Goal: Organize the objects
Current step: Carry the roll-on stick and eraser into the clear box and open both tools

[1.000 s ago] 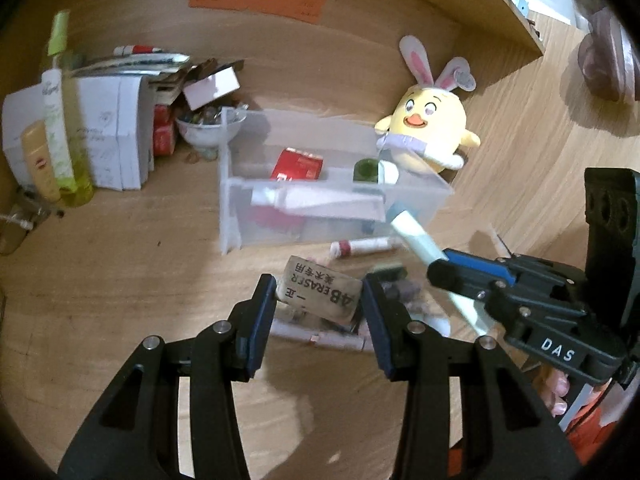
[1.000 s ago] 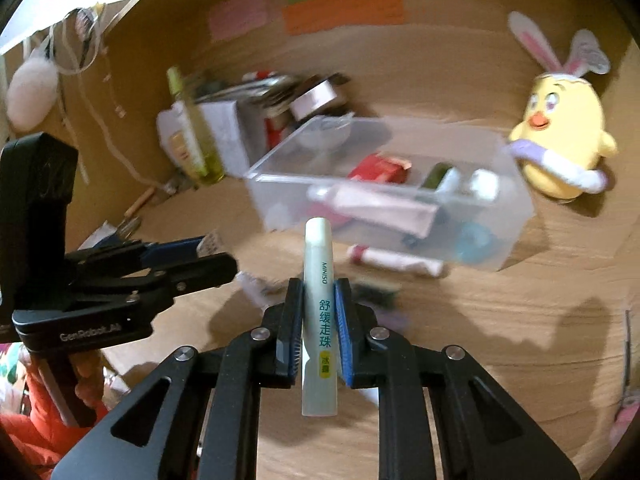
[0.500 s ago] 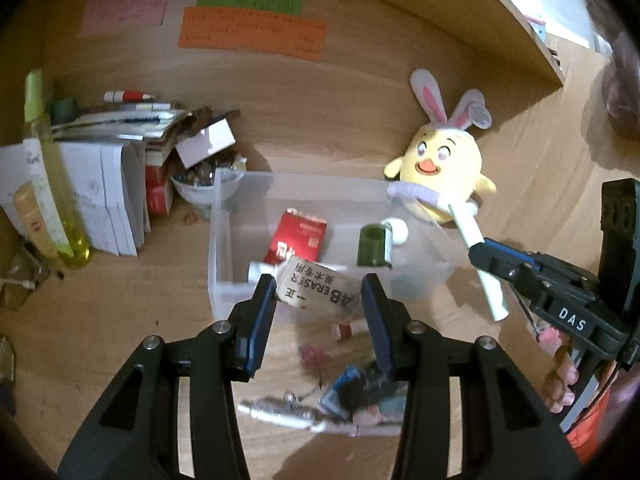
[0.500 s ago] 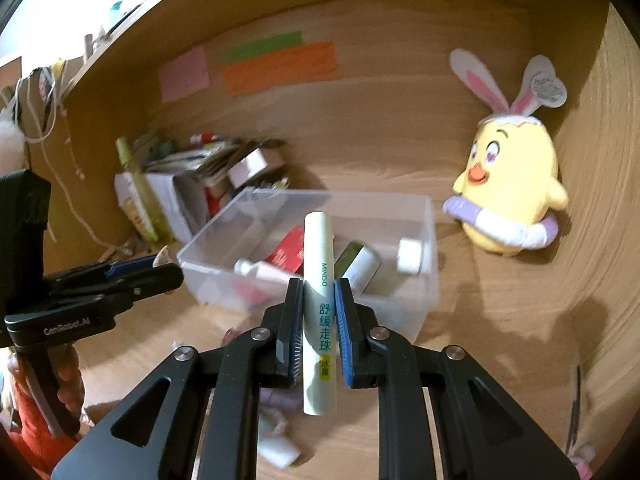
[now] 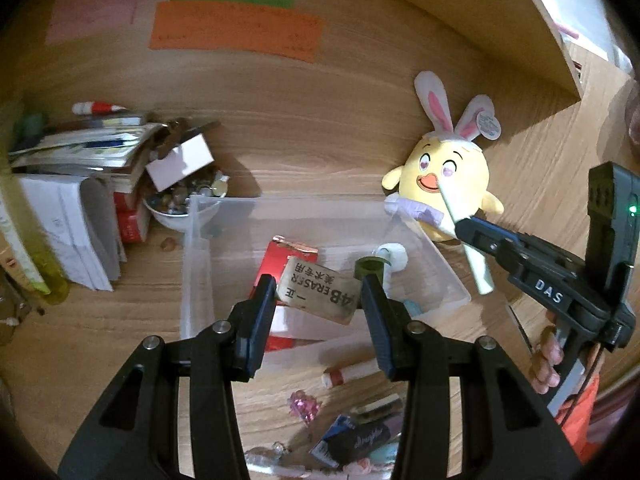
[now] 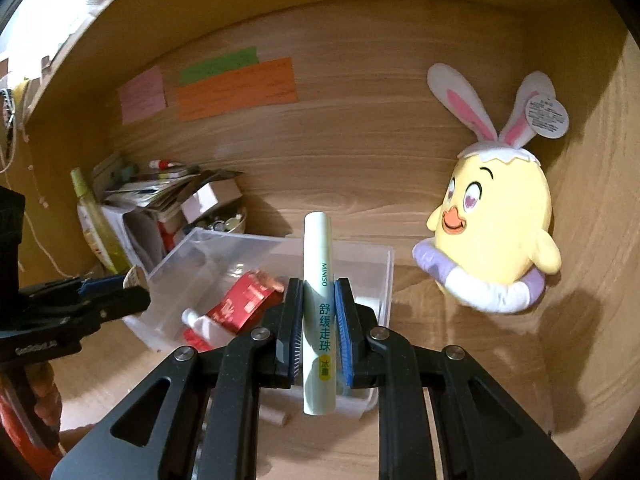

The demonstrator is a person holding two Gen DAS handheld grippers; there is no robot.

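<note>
My left gripper (image 5: 318, 294) is shut on a worn tan eraser (image 5: 317, 295) printed "4B ERASER", held above the clear plastic bin (image 5: 192, 264). My right gripper (image 6: 318, 316) is shut on a pale green MINISO roll-on tube (image 6: 319, 304), standing upright between the pads over the bin's (image 6: 390, 268) near right part. Inside the bin lie a red packet (image 6: 240, 302), a white tube (image 5: 316, 322) and a dark green bottle (image 5: 370, 268). In the left wrist view the right gripper (image 5: 466, 228) with its roll-on tube (image 5: 480, 272) hangs at the bin's right end.
A yellow bunny-eared plush (image 6: 496, 236) leans on the wooden back wall right of the bin. Stacked papers and boxes (image 5: 68, 184) and a bowl of trinkets (image 5: 186, 200) crowd the left. Small items (image 5: 352, 436) and a white-and-red tube (image 5: 348, 374) lie on the desk before the bin.
Both grippers rose and moved forward with their loads. The bin, which was farther ahead, now lies below the eraser and the roll-on tube. The loose items slid toward the bottom of the left view.
</note>
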